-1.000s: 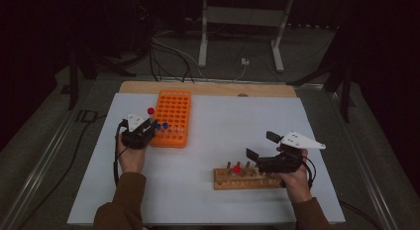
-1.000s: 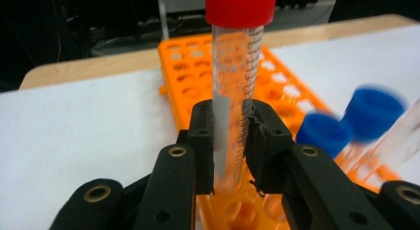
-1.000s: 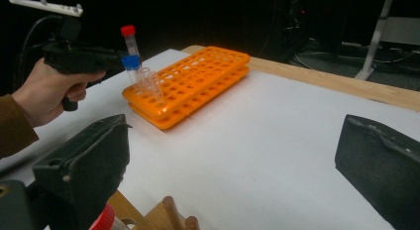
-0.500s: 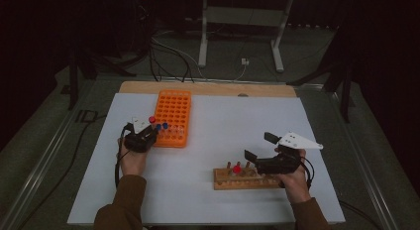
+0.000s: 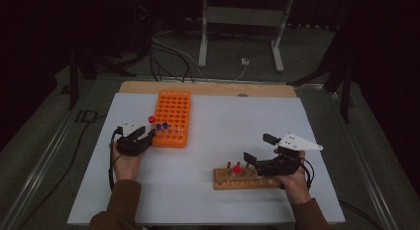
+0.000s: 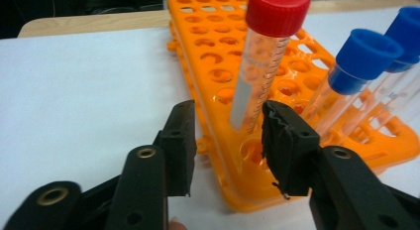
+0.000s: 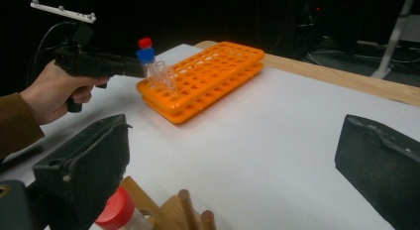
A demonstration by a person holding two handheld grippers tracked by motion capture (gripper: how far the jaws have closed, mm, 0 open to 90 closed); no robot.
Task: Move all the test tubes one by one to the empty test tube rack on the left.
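Left gripper jaws just opened, apart around the red-capped tube seated in the orange rack. Tube light, stiff, slick, probably plastic; grip mid-body. Right gripper apart.

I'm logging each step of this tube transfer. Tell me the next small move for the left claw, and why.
Probably back the left claw straight away from the orange rack. Its jaws have just been opening, and the red-capped tube now stands in a rack hole beside the blue-capped tubes, with a clear gap at one pad and the other pad close beside it. A level retreat avoids tipping the tube.
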